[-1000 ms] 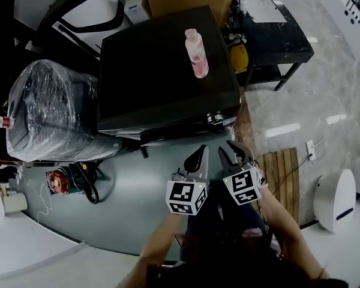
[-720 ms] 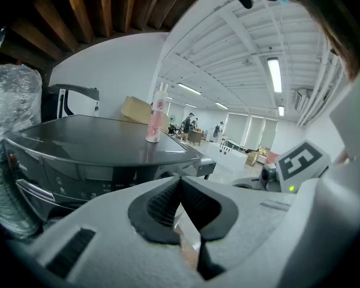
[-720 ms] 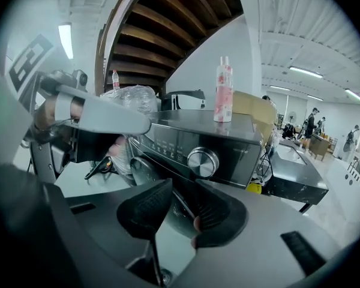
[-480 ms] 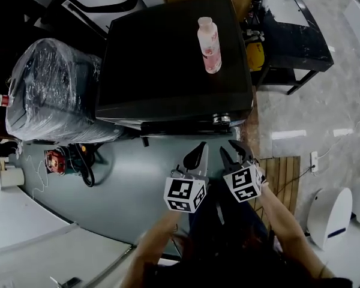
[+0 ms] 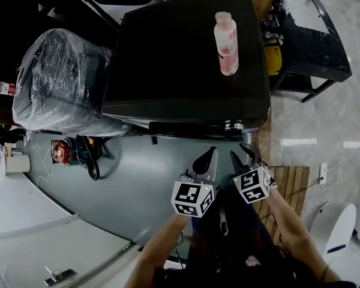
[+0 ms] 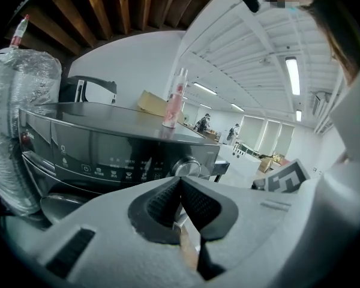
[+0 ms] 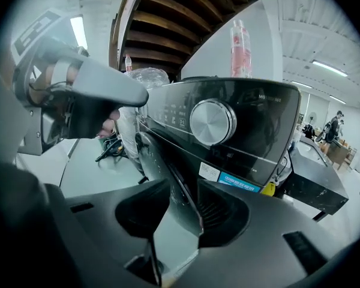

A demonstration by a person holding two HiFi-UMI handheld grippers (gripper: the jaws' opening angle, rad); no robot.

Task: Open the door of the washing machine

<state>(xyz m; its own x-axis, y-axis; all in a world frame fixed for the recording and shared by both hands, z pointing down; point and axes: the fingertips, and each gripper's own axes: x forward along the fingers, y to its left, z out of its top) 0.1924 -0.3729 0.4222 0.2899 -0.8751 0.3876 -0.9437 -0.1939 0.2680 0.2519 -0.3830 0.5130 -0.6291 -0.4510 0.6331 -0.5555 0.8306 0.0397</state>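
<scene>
Overhead, the head view alone shows the layout: a black washing machine [image 5: 186, 59] with a pink bottle [image 5: 227, 35] standing on its top, a plastic-wrapped bundle [image 5: 63, 83] to its left, and a slatted wooden board [image 5: 291, 185] on the floor to its right. The left gripper [image 5: 209, 159] and right gripper [image 5: 242, 155] hang side by side just in front of the machine's right front corner. The machine's front face is hidden from this angle.

The gripper views supply that face. The left gripper view shows the control panel and dial [image 6: 189, 167] beyond pads pressed together on nothing. The right gripper view shows the door [image 7: 162, 167] edge-on below the dial. The door's rim runs between the right gripper's jaws. These have just been opening and stand apart, with floor visible beside the rim, so nothing is clamped.
</scene>
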